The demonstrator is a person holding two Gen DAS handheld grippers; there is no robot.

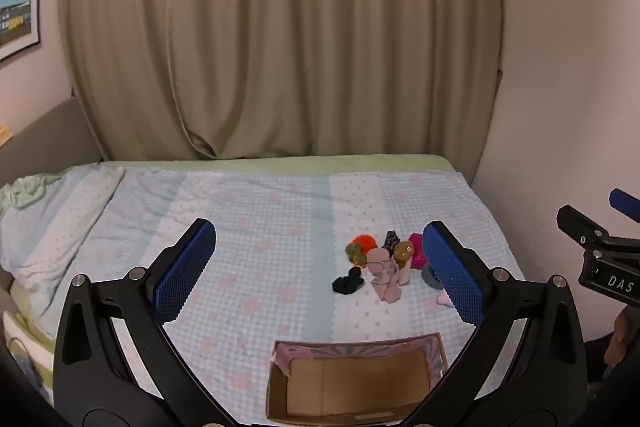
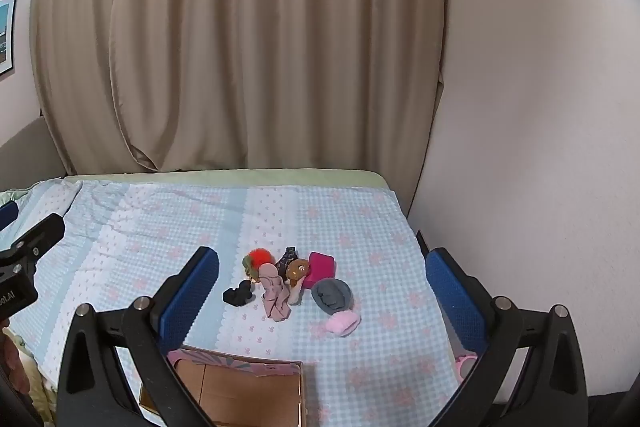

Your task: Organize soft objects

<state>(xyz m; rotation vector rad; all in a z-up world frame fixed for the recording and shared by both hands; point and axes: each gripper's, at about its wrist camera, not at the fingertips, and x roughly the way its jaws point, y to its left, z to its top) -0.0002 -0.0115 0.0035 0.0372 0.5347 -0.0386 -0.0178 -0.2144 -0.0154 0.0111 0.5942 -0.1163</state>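
Beige curtains back a blue checked bed [image 2: 360, 367] where small soft toys and socks [image 2: 292, 279] lie heaped beyond an empty cardboard box [image 1: 352, 387]. Both the left hand-held gripper [image 1: 320, 267] and the right hand-held gripper [image 2: 324, 295] hover wide open, holding nothing. Sorting looks unstarted; next, 1 must descend and pinch an item.

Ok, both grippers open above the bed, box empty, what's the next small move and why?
Probably lower the right gripper onto the grey sock at the near edge of the pile. It lies between the open jaws already, clear of the other items, and the cardboard box sits empty just below. The left gripper can wait.
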